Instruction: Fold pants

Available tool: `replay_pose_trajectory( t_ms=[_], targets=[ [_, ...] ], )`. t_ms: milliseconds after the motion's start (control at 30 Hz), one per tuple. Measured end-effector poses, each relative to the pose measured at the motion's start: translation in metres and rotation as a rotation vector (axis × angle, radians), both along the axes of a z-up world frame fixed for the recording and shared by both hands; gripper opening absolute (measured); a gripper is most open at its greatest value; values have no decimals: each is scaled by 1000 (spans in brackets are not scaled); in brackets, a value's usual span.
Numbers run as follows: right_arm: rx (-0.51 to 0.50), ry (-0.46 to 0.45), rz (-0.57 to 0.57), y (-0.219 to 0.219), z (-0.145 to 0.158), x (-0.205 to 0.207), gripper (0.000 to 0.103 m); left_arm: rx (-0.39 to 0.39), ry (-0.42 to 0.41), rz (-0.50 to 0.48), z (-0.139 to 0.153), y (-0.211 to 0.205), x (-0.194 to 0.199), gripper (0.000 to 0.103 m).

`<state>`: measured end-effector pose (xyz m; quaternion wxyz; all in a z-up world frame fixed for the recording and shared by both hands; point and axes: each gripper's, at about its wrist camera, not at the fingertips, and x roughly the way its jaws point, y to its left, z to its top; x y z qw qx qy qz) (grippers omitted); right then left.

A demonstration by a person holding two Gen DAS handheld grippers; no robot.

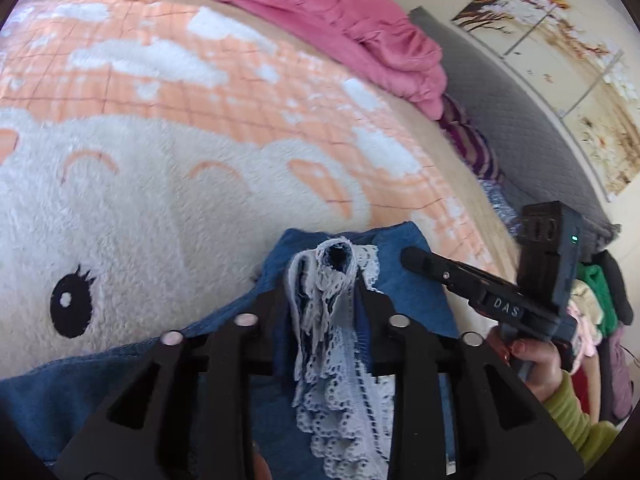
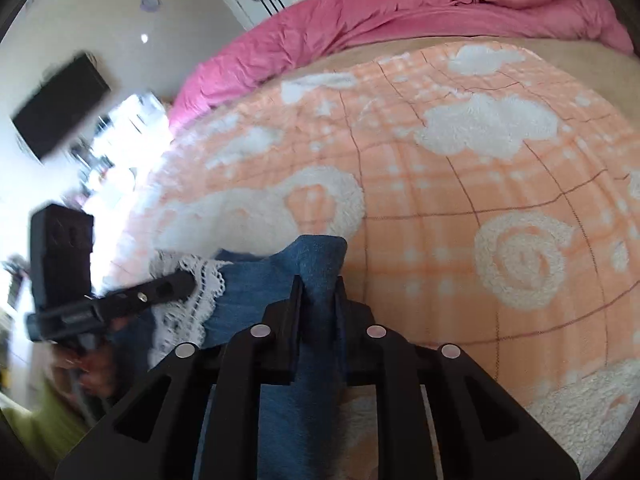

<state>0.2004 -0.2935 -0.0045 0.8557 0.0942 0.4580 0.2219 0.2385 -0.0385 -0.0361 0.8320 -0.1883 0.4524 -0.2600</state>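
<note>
Left wrist view: the only writing that can be read is "DAS", in raised letters on the black body of the right gripper (image 1: 412, 258), which reaches in from the right in a hand (image 1: 532, 364) with a green sleeve (image 1: 576, 420). A small green light glows on the box above that gripper.

The left gripper (image 1: 320, 284) has its jaws narrow and clamped on a bunched edge of the pants (image 1: 400, 276), blue cloth trimmed with white lace (image 1: 336, 360). The lace and blue cloth are squeezed between the two fingers and hang down toward the camera. The pants lie on a peach blanket (image 1: 160, 80) with white clouds and a white cartoon face, spread over the bed. A pink quilt (image 1: 340, 20) is heaped along the far edge.

In the right wrist view, the right gripper (image 2: 318, 284) is also narrow, its jaws pinching a raised fold of the blue pants (image 2: 256, 292); the cloth peaks just beyond the fingertips and runs back between them. To its left the left gripper (image 2: 188, 284) lies with its tip on the lace (image 2: 192, 300) hem, held by the other hand (image 2: 92, 368), which is blurred. No label on it can be made out here. The two grippers are near each other, both on the same end of the pants.
</note>
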Motion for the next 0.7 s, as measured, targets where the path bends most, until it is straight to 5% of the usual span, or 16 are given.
replay_pose_trajectory(
  t_ms=[133,200,500,700],
  targets=[
    [-61,-28,-14,2,-6,-2,38,-4,9,26,2,10,-4,37],
    [-91,-75,-53,-7,-1,-6,63,8,-6,57,8,20,-12,42],
    [-26,-139,-85,-35,26,-43,71,-3,-45,125,35,43,-65,51],
    [-30,-156,-55,-31,35,-86,77,-70,15,98,32,36,-108,56]
  ],
)
